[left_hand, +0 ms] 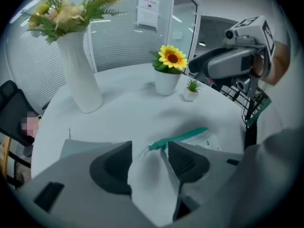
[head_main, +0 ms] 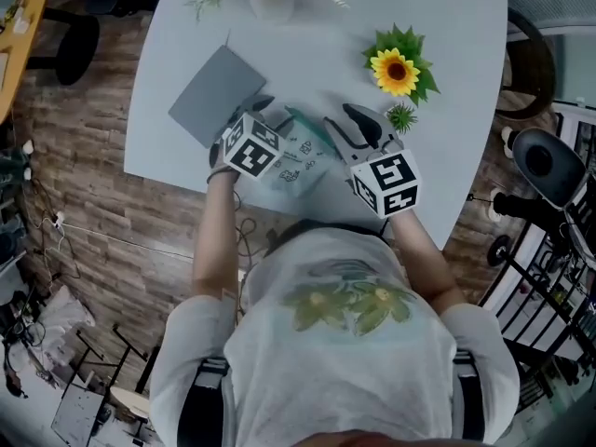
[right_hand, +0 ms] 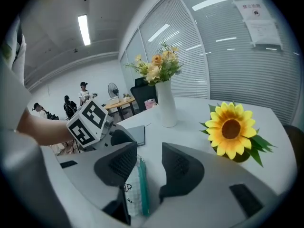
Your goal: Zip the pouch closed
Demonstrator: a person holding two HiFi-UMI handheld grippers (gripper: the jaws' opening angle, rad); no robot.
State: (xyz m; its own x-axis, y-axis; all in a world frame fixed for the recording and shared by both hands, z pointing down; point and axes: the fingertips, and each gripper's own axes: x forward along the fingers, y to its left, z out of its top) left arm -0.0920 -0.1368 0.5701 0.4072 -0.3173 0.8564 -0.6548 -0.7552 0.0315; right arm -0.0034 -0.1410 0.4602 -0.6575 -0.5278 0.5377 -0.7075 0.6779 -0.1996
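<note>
We log the pouch [head_main: 300, 159] flat on the white surface [head_main: 447, 156]. Left tool [left_hand: 149, 148]: jaws apart, astride the pouch's end, not clamped. Right tool [right_hand: 147, 148]: jaws apart around its teal zip [right_hand: 142, 186]. Beyond the pouch: grey notebook [head_main: 217, 94], sunflower [head_main: 396, 71].

Pouch [head_main: 300, 163] on table [head_main: 447, 73]; notebook [head_main: 219, 96] behind-left

Grey plastic left gripper [head_main: 264, 106] and grey plastic right gripper [head_main: 352, 124]: black ribbed jaw pads, white cubes with black square markers. Person wears white short-sleeved T-shirt [head_main: 326, 361], green-yellow leaf print.
</note>
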